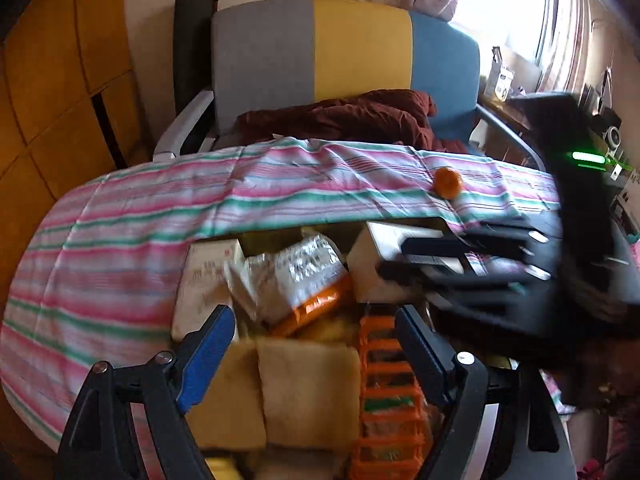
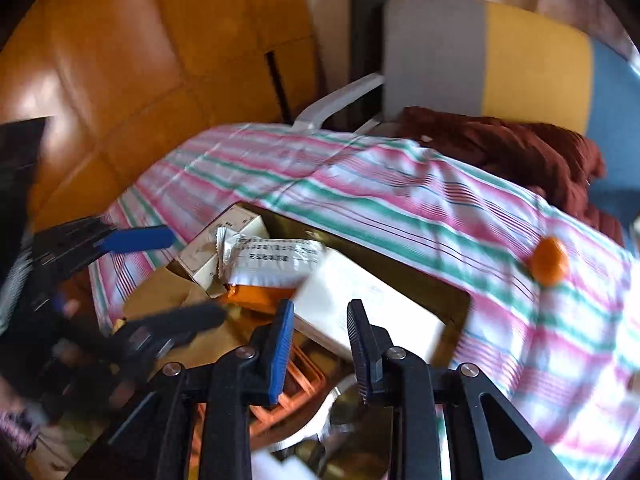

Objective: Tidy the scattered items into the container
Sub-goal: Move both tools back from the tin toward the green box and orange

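Note:
A brown open container (image 1: 424, 222) (image 2: 460, 296) sits on the striped cloth, packed with items: a silver packet (image 1: 308, 264) (image 2: 276, 260), white boxes (image 1: 208, 280) (image 2: 360, 300), beige sponges (image 1: 308, 392) and an orange rack (image 1: 384, 392). My left gripper (image 1: 316, 344) (image 2: 198, 276) hangs over the container with its jaws wide open and nothing between them. My right gripper (image 2: 322, 320) (image 1: 394, 259) is over the large white box, its jaws close together and pinching nothing. A small orange fruit (image 1: 447, 182) (image 2: 550, 260) lies alone on the cloth beyond the container.
The pink, green and white striped cloth (image 1: 120, 248) covers the table. Behind it stands a chair (image 1: 320, 48) with a grey, yellow and blue back and a maroon garment (image 1: 352, 116) on its seat. Wooden panels (image 1: 48, 80) are on the left, a cluttered windowsill (image 1: 500, 80) on the right.

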`<state>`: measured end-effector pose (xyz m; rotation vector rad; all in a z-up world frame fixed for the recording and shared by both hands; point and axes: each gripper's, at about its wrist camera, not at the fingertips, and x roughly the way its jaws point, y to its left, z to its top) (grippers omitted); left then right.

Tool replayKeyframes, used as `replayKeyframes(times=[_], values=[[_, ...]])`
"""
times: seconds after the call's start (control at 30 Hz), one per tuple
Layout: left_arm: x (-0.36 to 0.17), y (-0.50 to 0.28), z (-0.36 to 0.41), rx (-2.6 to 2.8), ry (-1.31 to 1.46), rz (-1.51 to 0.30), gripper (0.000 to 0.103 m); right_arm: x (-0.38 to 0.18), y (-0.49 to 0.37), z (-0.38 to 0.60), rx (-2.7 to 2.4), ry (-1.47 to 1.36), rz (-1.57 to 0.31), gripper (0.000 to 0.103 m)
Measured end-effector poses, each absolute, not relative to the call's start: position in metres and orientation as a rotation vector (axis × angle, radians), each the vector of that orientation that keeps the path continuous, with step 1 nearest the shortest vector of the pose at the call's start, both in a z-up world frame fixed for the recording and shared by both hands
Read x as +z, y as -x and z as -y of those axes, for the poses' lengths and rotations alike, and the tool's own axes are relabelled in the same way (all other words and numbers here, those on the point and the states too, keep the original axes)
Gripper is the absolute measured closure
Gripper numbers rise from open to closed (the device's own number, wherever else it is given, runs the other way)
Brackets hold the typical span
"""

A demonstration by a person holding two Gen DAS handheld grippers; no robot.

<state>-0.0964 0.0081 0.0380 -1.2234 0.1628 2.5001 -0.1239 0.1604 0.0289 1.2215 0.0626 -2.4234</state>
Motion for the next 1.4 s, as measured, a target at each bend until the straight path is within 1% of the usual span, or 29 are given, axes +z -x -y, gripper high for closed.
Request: replayKeyframes(times=[0.1, 0.13, 0.27, 0.37, 0.43, 0.53, 0.6, 0.63, 0.73, 0.83, 0.87, 0.93, 1.03, 1.17, 1.23, 1.3, 1.4], values=[[0.034, 0.085, -0.009, 2.493, 1.204, -0.107, 0.02, 0.014, 0.138, -0.148, -2.491, -1.303, -0.272, 0.079], [0.032, 0.083, -0.009, 2.494, 1.2, -0.084, 0.02, 0.007, 0.144, -0.15, -2.502, -1.349, -0.304, 0.081], [0.022, 0.085, -0.012, 2.474, 1.245, -0.012, 0.02, 0.009, 0.147, -0.175, -2.464, -1.317, -0.032, 0.081], [0.014, 0.084, -0.014, 2.458, 1.286, 0.038, 0.02, 0.027, 0.127, -0.203, -2.472, -1.2, 0.194, 0.081], [0.009, 0.084, -0.019, 2.448, 1.318, 0.063, 0.02, 0.035, 0.111, -0.218, -2.518, -1.147, 0.269, 0.081], [0.003, 0.079, -0.026, 2.462, 1.336, 0.053, 0.02, 0.033, 0.091, -0.236, -2.588, -1.168, 0.317, 0.078], [0.001, 0.076, -0.031, 2.471, 1.35, 0.024, 0.021, 0.025, 0.084, -0.246, -2.577, -1.212, 0.378, 0.078], [0.001, 0.074, -0.034, 2.482, 1.348, 0.007, 0.023, 0.022, 0.08, -0.251, -2.572, -1.224, 0.414, 0.079], [-0.001, 0.069, -0.043, 2.495, 1.364, -0.041, 0.023, 0.018, 0.065, -0.258, -2.555, -1.212, 0.489, 0.078], [-0.003, 0.065, -0.051, 2.476, 1.376, -0.039, 0.023, 0.016, 0.049, -0.259, -2.545, -1.191, 0.516, 0.077], [-0.001, 0.062, -0.054, 2.473, 1.363, -0.034, 0.023, 0.016, 0.043, -0.259, -2.54, -1.18, 0.525, 0.075], [0.001, 0.058, -0.062, 2.452, 1.341, -0.025, 0.023, 0.015, 0.034, -0.259, -2.54, -1.168, 0.531, 0.069], [0.005, 0.051, -0.077, 2.431, 1.322, -0.047, 0.022, 0.012, 0.022, -0.265, -2.553, -1.164, 0.555, 0.068], [0.007, 0.044, -0.103, 2.396, 1.309, -0.127, 0.022, 0.009, 0.009, -0.278, -2.595, -1.159, 0.564, 0.067], [0.007, 0.041, -0.118, 2.385, 1.304, -0.177, 0.022, 0.007, 0.002, -0.287, -2.621, -1.165, 0.578, 0.061], [0.006, 0.04, -0.132, 2.382, 1.311, -0.223, 0.022, 0.003, -0.003, -0.299, -2.638, -1.174, 0.615, 0.061], [0.006, 0.039, -0.144, 2.389, 1.314, -0.243, 0.022, -0.002, -0.01, -0.316, -2.66, -1.194, 0.665, 0.061]])
